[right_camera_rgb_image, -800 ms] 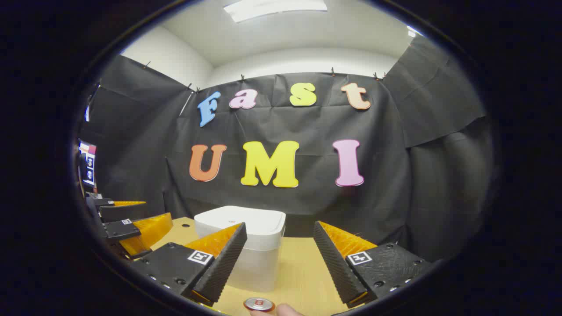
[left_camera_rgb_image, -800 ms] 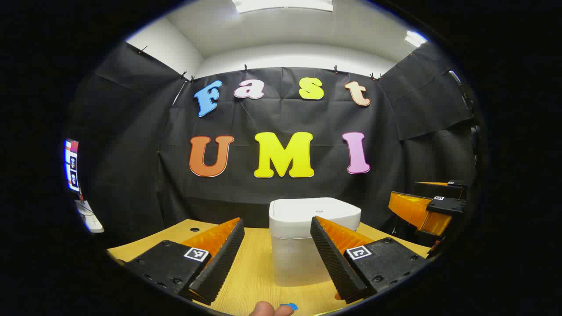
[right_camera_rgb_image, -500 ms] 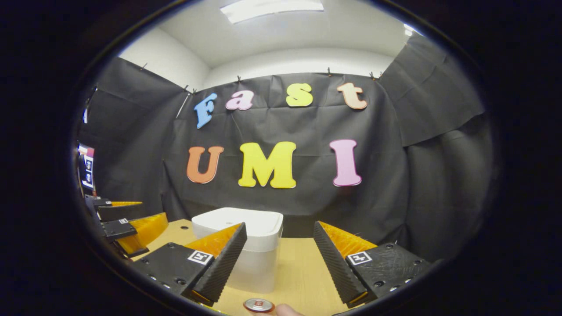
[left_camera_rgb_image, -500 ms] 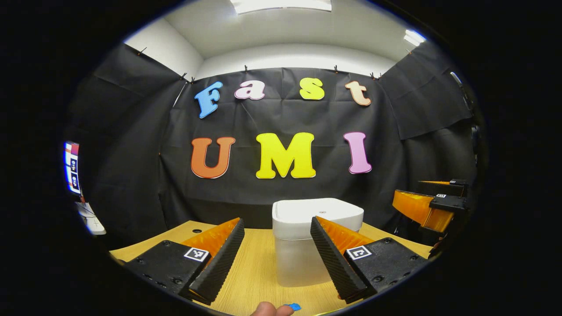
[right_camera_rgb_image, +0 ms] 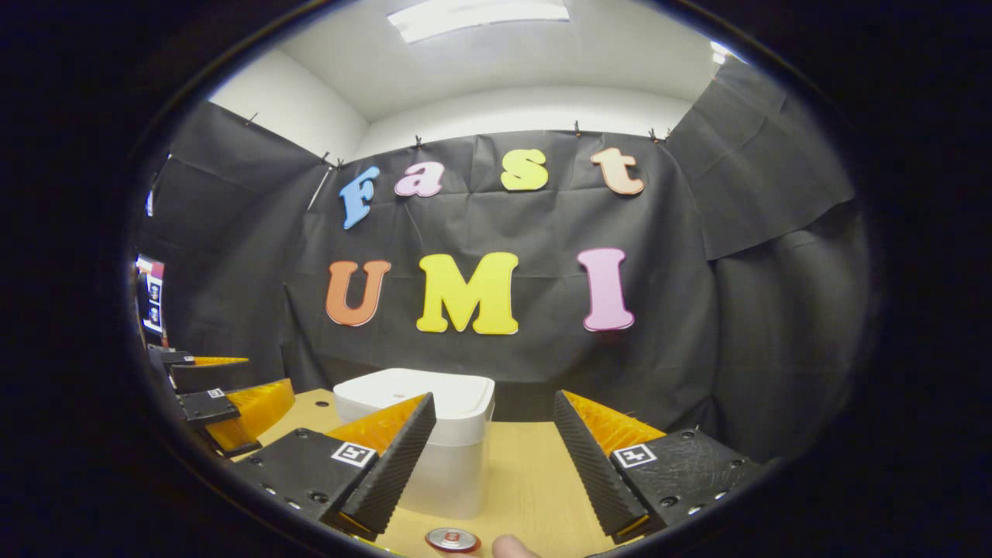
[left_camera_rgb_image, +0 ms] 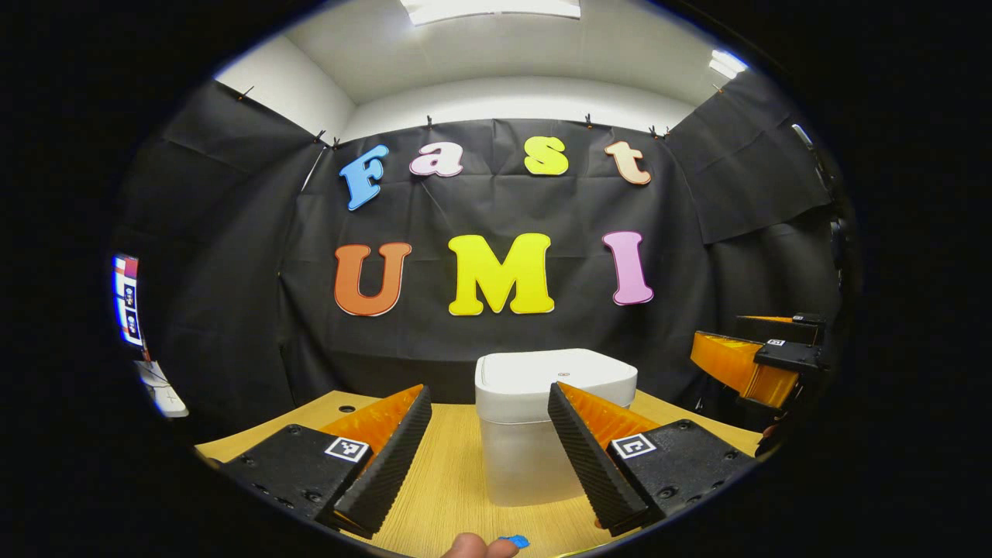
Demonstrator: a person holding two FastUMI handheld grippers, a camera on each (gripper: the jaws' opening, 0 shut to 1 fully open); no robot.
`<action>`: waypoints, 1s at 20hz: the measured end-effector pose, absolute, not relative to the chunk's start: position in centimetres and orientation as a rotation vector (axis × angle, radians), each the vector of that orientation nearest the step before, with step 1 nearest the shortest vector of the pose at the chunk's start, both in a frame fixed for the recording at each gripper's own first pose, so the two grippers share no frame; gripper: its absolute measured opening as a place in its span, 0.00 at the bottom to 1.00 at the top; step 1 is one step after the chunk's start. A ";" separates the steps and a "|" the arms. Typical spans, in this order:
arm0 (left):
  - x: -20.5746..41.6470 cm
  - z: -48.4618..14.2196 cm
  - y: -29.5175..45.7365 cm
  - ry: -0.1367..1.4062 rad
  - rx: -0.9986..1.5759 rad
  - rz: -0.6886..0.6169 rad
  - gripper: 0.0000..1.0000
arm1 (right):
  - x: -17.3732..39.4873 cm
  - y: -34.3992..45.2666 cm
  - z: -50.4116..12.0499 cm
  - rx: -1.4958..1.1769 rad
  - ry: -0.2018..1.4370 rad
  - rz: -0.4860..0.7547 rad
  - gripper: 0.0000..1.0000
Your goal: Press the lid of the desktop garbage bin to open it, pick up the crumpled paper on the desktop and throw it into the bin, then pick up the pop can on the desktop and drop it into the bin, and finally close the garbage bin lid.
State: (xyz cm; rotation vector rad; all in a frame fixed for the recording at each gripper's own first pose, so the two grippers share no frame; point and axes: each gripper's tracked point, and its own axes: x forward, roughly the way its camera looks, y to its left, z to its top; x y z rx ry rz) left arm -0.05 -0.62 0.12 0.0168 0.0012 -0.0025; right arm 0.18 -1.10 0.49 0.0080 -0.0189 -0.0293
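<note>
The wooden table [left_camera_rgb_image: 457, 473] carries a white bin [left_camera_rgb_image: 542, 422] with its lid [left_camera_rgb_image: 556, 373] down, standing ahead of the left gripper [left_camera_rgb_image: 490, 453]. The right gripper [right_camera_rgb_image: 494, 457] hangs beside it. Both have their fingers spread apart, grasping nothing. A can [right_camera_rgb_image: 452, 540] top peeks near the right gripper's base.

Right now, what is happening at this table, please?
A person holds a hand-held gripper in each hand above a wooden table. The left gripper and the right gripper are both open and hold nothing. The white bin stands ahead with its lid shut. The top of the can shows below the right gripper. Nothing is picked up yet.
</note>
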 end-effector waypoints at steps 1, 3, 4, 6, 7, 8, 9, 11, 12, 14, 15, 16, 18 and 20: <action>-0.1 0.0 -0.6 0.002 0.018 -0.003 0.98 | 0.2 -1.0 0.4 0.008 -0.018 -0.028 0.97; 0.3 0.3 -0.6 -0.005 0.016 -0.006 0.97 | 0.4 -0.9 0.2 0.006 -0.013 -0.025 0.95; 0.3 0.1 -0.7 -0.003 0.014 -0.007 0.98 | 0.5 -0.9 0.1 0.004 -0.007 -0.026 0.93; 0.7 0.2 -1.0 -0.002 0.009 -0.012 0.97 | 0.7 -0.7 -0.2 -0.001 0.003 -0.024 0.95; 0.5 0.2 -1.1 0.000 0.012 -0.013 0.97 | 0.7 -0.6 -0.3 -0.001 0.010 -0.019 0.97; 0.3 0.1 -0.9 0.001 0.016 -0.011 0.98 | 0.8 -0.3 -0.6 0.004 0.021 -0.010 0.95; 0.3 0.1 -0.9 0.004 0.017 -0.009 0.98 | 1.1 -0.2 -0.8 0.006 0.031 -0.003 0.95; 0.2 0.1 -0.7 0.009 0.015 0.002 0.98 | 1.6 0.3 -0.9 0.005 0.046 0.012 0.95; 0.1 0.2 -0.6 0.007 0.016 0.009 0.98 | 1.9 0.6 -0.9 0.004 0.049 0.019 0.95; 0.0 0.2 -0.2 0.011 0.022 0.022 0.98 | 2.7 1.0 -1.0 0.001 0.058 0.029 0.95; -0.1 0.1 0.0 0.014 0.026 0.029 0.98 | 3.2 1.2 -1.0 -0.003 0.060 0.031 0.95; -0.3 0.2 0.2 0.015 0.030 0.033 0.98 | 3.8 1.5 -1.1 -0.005 0.063 0.035 0.95; -0.4 0.1 0.6 0.016 0.034 0.039 0.98 | 4.5 2.1 -1.1 0.013 0.074 0.052 0.90; -0.5 -0.2 0.8 0.023 0.028 0.043 0.98 | 5.5 2.5 -1.1 0.013 0.085 0.055 0.81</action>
